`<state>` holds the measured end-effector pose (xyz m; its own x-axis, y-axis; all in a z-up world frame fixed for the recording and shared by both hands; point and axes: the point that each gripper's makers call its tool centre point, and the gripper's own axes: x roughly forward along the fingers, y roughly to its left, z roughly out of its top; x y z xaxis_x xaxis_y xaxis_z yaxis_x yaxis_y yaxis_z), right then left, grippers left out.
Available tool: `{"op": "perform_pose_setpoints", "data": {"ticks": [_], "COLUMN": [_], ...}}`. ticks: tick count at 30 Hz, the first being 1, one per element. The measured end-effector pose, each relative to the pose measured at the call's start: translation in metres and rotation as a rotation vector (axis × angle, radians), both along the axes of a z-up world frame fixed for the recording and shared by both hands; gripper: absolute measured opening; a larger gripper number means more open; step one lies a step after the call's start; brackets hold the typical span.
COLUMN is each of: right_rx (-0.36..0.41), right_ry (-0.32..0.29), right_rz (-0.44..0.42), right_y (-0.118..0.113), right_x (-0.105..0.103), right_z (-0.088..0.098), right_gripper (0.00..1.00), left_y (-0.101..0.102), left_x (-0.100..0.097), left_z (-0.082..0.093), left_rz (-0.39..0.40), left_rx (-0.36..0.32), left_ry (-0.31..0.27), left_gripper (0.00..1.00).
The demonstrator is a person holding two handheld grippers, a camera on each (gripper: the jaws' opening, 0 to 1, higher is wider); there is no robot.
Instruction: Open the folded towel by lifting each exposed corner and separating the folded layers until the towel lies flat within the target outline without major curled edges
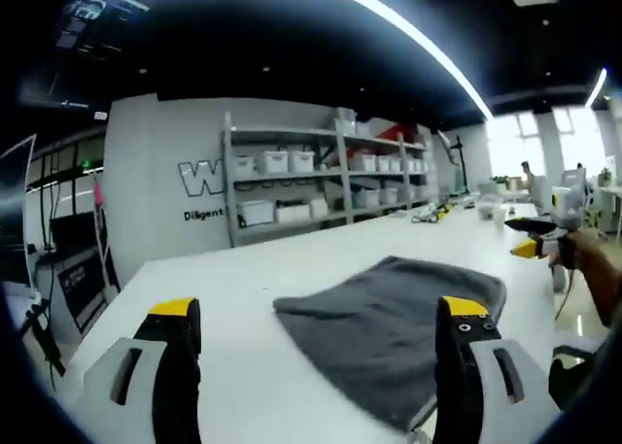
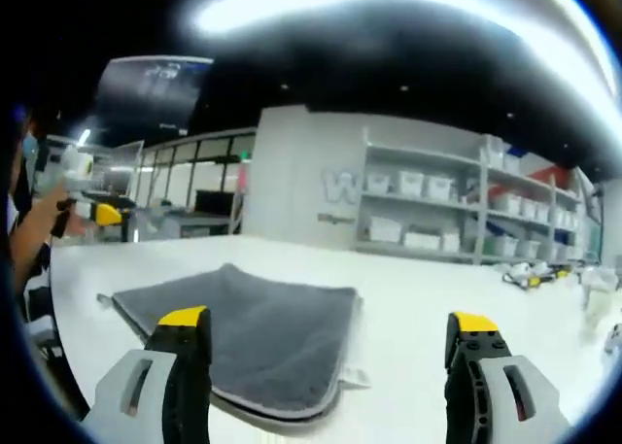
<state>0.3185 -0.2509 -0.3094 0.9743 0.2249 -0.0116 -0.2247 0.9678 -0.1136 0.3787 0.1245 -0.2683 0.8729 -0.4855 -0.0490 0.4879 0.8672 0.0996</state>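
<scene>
The folded grey towel (image 1: 394, 332) lies on the white table (image 1: 243, 269). Left gripper (image 1: 321, 342) hovers near it, jaws wide and empty. Right gripper (image 2: 330, 352) likewise gapes wide beside the towel (image 2: 248, 342).

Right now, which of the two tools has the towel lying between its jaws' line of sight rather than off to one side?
Neither squarely. The left tool comes closest: the grey towel spans its gap and passes behind its right jaw. From the right tool, the towel sits toward the left jaw.
</scene>
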Motion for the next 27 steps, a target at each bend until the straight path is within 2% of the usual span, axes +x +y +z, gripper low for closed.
{"op": "perform_pose_setpoints", "data": {"ticks": [3,8,12,15,17,18,19,21,23,25,27], "right_rx": [-0.014,-0.022,-0.005,-0.019,-0.023,-0.024,-0.025,-0.028,-0.026,-0.025,-0.037], "right_ry": [0.022,0.066,0.057,0.075,0.082,0.087,0.092,0.096,0.096,0.097,0.105], "right_rz": [0.011,0.015,0.043,0.044,0.044,0.043,0.040,0.032,0.027,0.027,0.027], "right_y": [0.001,-0.006,-0.006,-0.009,-0.011,-0.013,-0.016,-0.020,-0.025,-0.027,-0.030], "right_x": [-0.003,-0.005,-0.012,-0.015,-0.016,-0.016,-0.015,-0.013,-0.012,-0.011,-0.007], "right_z": [-0.008,-0.022,-0.021,-0.027,-0.030,-0.031,-0.033,-0.034,-0.034,-0.035,-0.038], "right_gripper": [1.00,1.00,1.00,1.00,1.00,1.00,1.00,1.00,1.00,1.00,1.00], "left_y": [-0.002,-0.002,-0.002,0.000,0.004,0.012,0.013,0.022,0.025,0.023,0.015], "left_x": [-0.013,-0.022,-0.030,-0.034,-0.034,-0.033,-0.033,-0.031,-0.031,-0.033,-0.036], "left_z": [-0.002,-0.015,-0.025,-0.034,-0.034,-0.033,-0.036,-0.040,-0.043,-0.046,-0.053], "left_rz": [0.009,0.014,0.018,0.019,0.039,0.076,0.072,0.105,0.108,0.097,0.071], "left_rx": [-0.029,-0.041,-0.040,-0.032,-0.036,-0.058,-0.052,-0.043,-0.035,-0.032,-0.002], "left_ry": [-0.019,0.007,0.024,0.038,0.014,-0.005,-0.002,-0.015,-0.020,-0.021,0.001], "left_gripper": [0.98,0.97,0.98,0.99,0.95,0.91,0.89,0.95,0.95,0.90,0.79]}}
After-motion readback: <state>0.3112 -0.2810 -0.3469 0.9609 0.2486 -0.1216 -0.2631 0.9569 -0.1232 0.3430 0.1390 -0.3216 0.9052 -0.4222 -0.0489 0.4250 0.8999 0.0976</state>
